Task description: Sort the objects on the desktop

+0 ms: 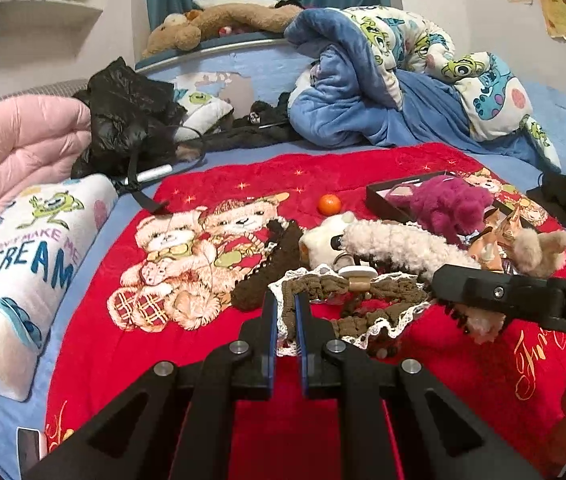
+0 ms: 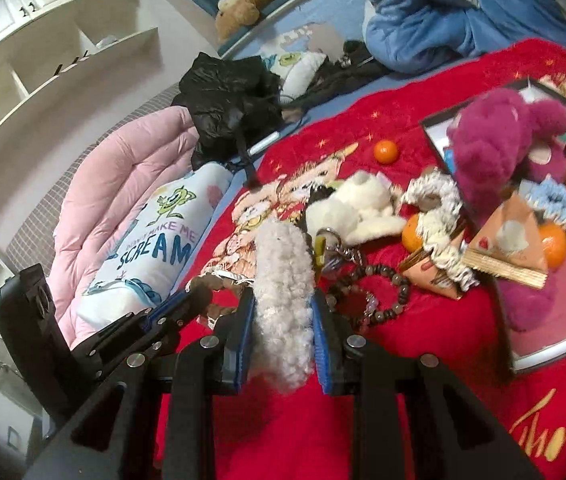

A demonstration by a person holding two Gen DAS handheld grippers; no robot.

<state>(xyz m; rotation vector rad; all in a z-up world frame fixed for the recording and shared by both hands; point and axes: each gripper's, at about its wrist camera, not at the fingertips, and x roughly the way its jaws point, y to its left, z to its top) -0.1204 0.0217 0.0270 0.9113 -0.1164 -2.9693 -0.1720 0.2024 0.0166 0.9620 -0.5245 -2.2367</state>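
Note:
My left gripper [image 1: 285,304] is shut on a brown lace-edged hairband [image 1: 347,292] lying on the red blanket [image 1: 211,360]. My right gripper [image 2: 283,300] is shut on a cream fluffy hair clip [image 2: 283,280]; this gripper also shows in the left wrist view [image 1: 449,280], gripping the same clip [image 1: 395,242]. Beside them lie a white plush keychain [image 2: 355,204], a brown bead bracelet [image 2: 383,292], a small orange [image 1: 329,204] and a magenta plush bear [image 2: 495,152] on a black-framed tray [image 2: 435,132].
Paper-wrapped packets [image 2: 511,248], two more oranges [image 2: 555,244] and fluffy scrunchies [image 2: 435,200] lie by the tray. A pink quilt [image 1: 19,144], a "SCREAM" pillow [image 1: 23,256], a black bag [image 1: 131,112] and a blue blanket [image 1: 363,92] ring the red blanket. White shelves [image 2: 43,52] stand left.

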